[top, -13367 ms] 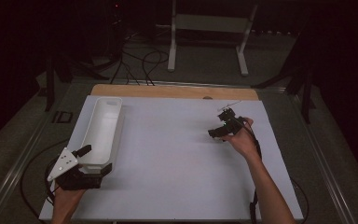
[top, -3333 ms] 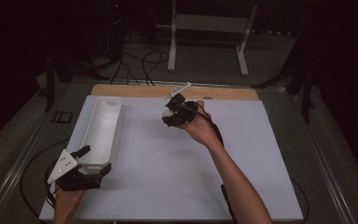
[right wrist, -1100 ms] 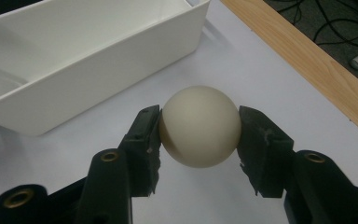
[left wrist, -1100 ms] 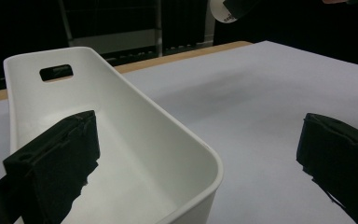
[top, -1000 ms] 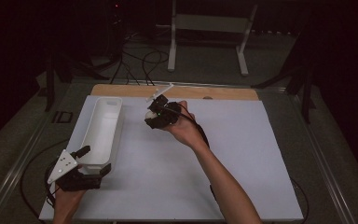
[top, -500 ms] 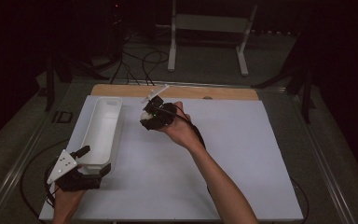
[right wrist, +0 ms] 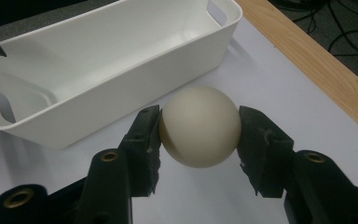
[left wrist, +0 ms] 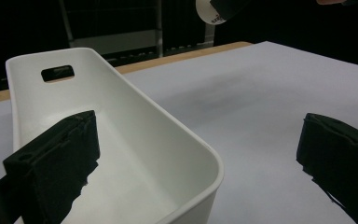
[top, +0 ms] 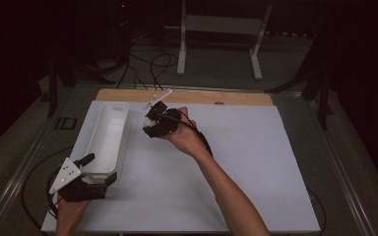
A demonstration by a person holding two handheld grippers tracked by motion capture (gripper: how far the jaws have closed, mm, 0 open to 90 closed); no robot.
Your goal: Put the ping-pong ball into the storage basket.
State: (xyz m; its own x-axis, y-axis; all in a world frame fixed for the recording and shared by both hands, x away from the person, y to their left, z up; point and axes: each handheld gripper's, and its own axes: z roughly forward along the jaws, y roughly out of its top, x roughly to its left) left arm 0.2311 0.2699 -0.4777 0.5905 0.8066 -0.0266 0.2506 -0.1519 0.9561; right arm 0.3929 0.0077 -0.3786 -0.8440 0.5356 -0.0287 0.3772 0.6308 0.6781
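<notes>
My left gripper [left wrist: 200,154] stood with its jaws wide apart, one inside the white bin [left wrist: 135,126], the other outside it over the white table [left wrist: 270,88]. Beyond the bin's far end hung a pale ball [left wrist: 206,11].

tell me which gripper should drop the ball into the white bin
Right. The right gripper already clamps the ball just beside the white bin. The left gripper stands open around the bin's near end, holding nothing.
</notes>
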